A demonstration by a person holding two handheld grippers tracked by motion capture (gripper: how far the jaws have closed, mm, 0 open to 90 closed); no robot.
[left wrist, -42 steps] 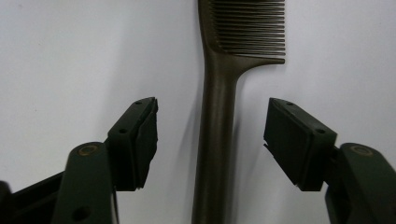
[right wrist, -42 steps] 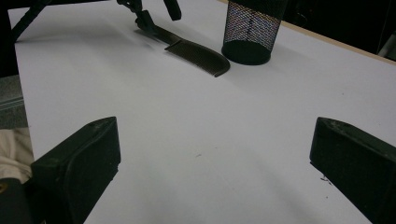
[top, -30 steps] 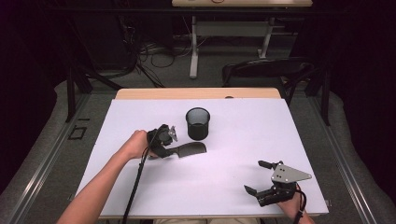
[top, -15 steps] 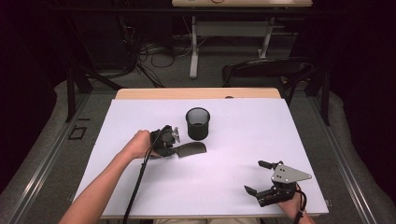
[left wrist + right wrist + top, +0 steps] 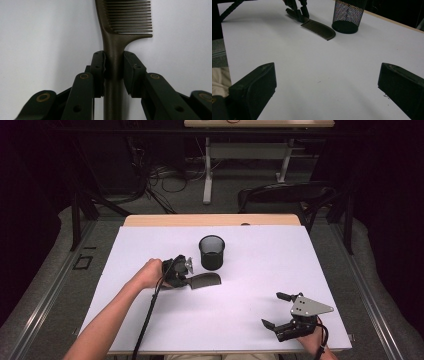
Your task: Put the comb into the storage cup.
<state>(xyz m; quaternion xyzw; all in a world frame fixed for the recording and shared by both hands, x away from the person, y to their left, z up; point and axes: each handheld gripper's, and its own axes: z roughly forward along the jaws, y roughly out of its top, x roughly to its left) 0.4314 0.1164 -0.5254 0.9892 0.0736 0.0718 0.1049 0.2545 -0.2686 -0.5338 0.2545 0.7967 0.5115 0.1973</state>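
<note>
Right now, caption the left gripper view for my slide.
Left claw closed on the dark comb's handle, comb lying flat on the white table.

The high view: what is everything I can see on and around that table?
comb: one, dark, flat on the sheet, handle between the left jaws
mesh cup: one, black, upright just behind the comb
sheet: one, white, covering the table
table: one, wooden edge at the far side
chair: one, black, beyond the table
left gripper: one, black, just closed on the comb's handle
right gripper: one, black, open, near front right corner
</note>
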